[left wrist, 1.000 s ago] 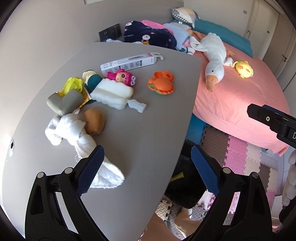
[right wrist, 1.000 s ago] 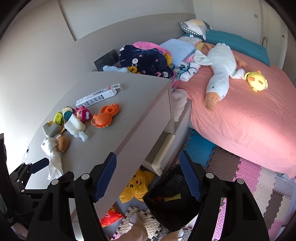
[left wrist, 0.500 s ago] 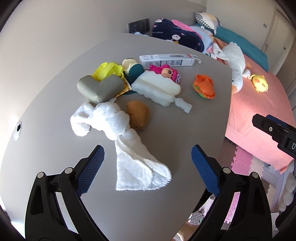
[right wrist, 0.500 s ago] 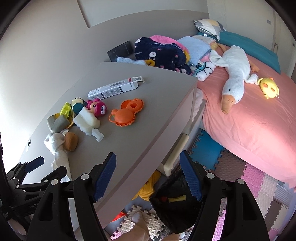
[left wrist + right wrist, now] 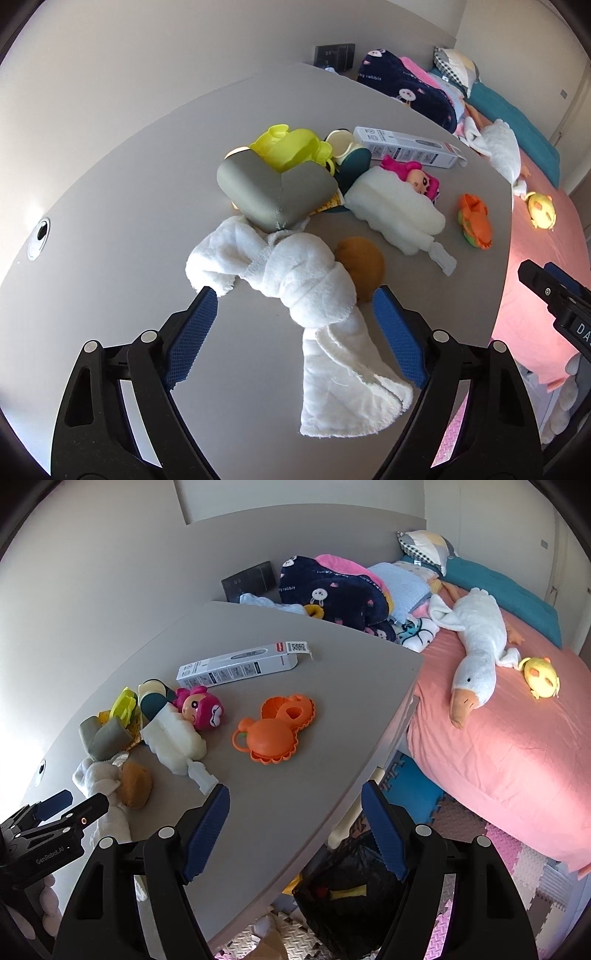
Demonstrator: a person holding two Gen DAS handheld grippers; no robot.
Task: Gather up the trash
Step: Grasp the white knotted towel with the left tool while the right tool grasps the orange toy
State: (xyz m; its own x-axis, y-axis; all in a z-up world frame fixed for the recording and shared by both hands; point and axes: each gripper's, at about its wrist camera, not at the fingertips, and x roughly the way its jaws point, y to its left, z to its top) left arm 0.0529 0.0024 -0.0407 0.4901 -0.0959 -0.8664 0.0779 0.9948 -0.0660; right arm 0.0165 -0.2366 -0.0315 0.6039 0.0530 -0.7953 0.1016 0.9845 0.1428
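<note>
The left tool (image 5: 291, 325) hovers low over the grey tabletop (image 5: 110, 229), its blue fingers spread wide and grasping nothing. Between them lies the twisted white cloth (image 5: 314, 291), its knotted part level with the fingertips and its flat tail running back toward the camera. A brown lump (image 5: 364, 266) touches the cloth's right side, just beyond the right fingertip.

Beyond the cloth sits a grey L-shaped foam piece (image 5: 273, 192), touching the cloth's far end. Behind that is a yellow-green plastic toy (image 5: 291, 147), and to its right a white foam block (image 5: 395, 210) with a pink-haired doll (image 5: 415, 177) against it. Farther off lie a long white carton (image 5: 406, 147) and an orange toy (image 5: 474, 225) close to the tabletop's right edge. The near left stretch of tabletop is bare apart from a small round hole (image 5: 38, 238).

The right tool (image 5: 295, 825) is also released, fingers wide apart, held over the tabletop's near corner, its right finger past the edge. Below that edge, on the foam floor mats (image 5: 517, 864), stands a black trash bag (image 5: 351, 893), mouth open, with yellowish and red scraps inside. A drawer front (image 5: 373, 786) juts out under the tabletop edge. Farther right is the pink bed (image 5: 517, 760), with a white goose plush (image 5: 476, 653) on it.
</note>
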